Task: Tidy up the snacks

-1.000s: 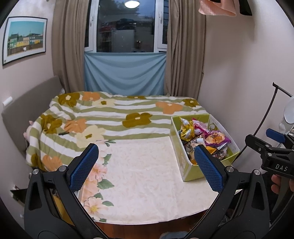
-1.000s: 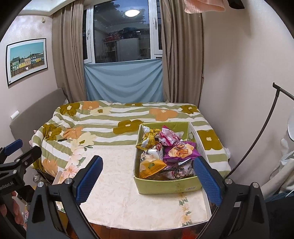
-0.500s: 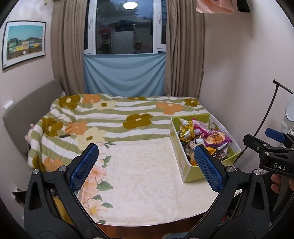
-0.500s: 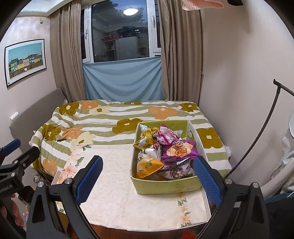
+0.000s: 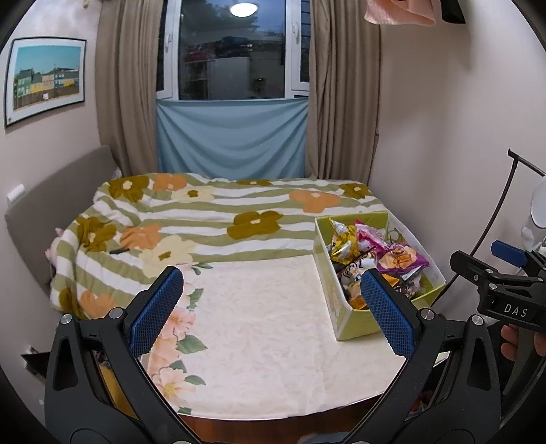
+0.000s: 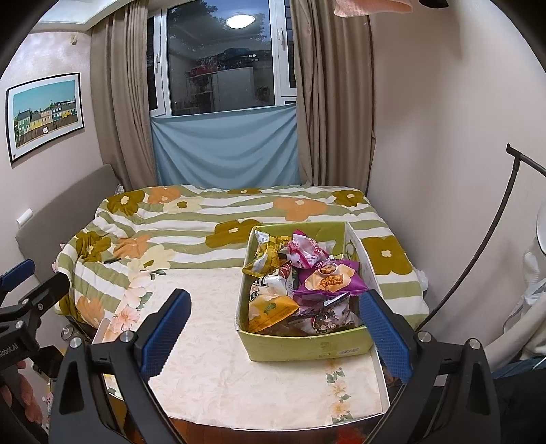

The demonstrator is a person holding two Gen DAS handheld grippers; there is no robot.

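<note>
Tabletop (image 6: 273, 382) lying bare; snack packets (image 6: 300, 283) sitting heaped in box (image 6: 307, 348) at 1 o'clock; sorted or awaiting sorting, unclear. Left claw (image 5: 269, 307) and right claw (image 6: 273, 334) hovering spread, gripping nothing.

A small bedroom at dusk, lit from a ceiling lamp.

Pale walls (image 5: 426, 112) enclosed a bed (image 5: 218, 211) under a striped, flowered blanket, with a grey headboard (image 5: 51, 208) on the left. Brown curtains (image 5: 344, 92) framed a dark window (image 5: 232, 51) that mirrored the round lamp (image 5: 243, 9); blue cloth (image 5: 232, 140) covered its lower part. A framed picture (image 5: 46, 80) of coloured houses hung on the left wall.
</note>
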